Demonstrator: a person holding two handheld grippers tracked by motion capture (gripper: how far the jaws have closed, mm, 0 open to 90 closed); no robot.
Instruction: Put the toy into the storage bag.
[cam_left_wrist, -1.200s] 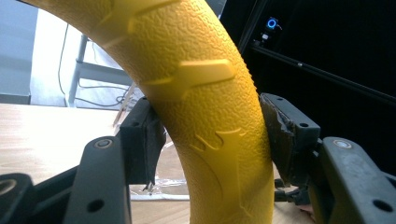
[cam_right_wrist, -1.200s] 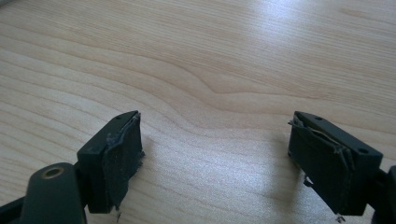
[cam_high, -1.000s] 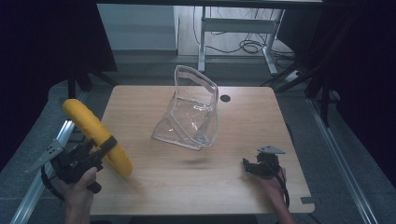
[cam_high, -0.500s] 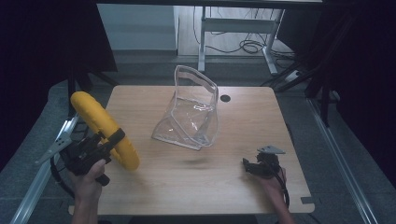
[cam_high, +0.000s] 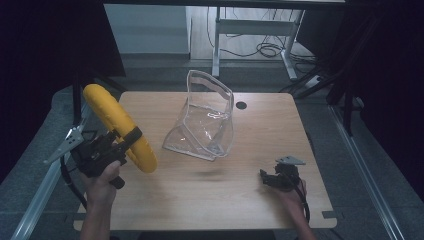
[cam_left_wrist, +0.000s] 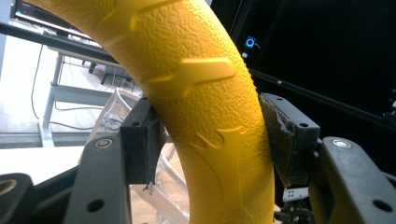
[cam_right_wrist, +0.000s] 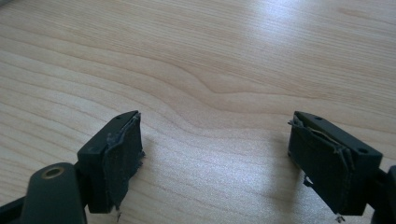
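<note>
Yellow tube (cam_left_wrist: 196, 93) ends beyond frame

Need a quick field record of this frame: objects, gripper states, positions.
surface: wooden table
left gripper: shut on the yellow curved toy, held above the table's left edge
yellow curved toy: textured with raised ridges, clamped between the jaws
right gripper: jaws open, nothing between them, low over bare wood near the front right
clear plastic bag: standing open mid-table, touched by neither gripper
table hole: behind the bag, to its right
</note>
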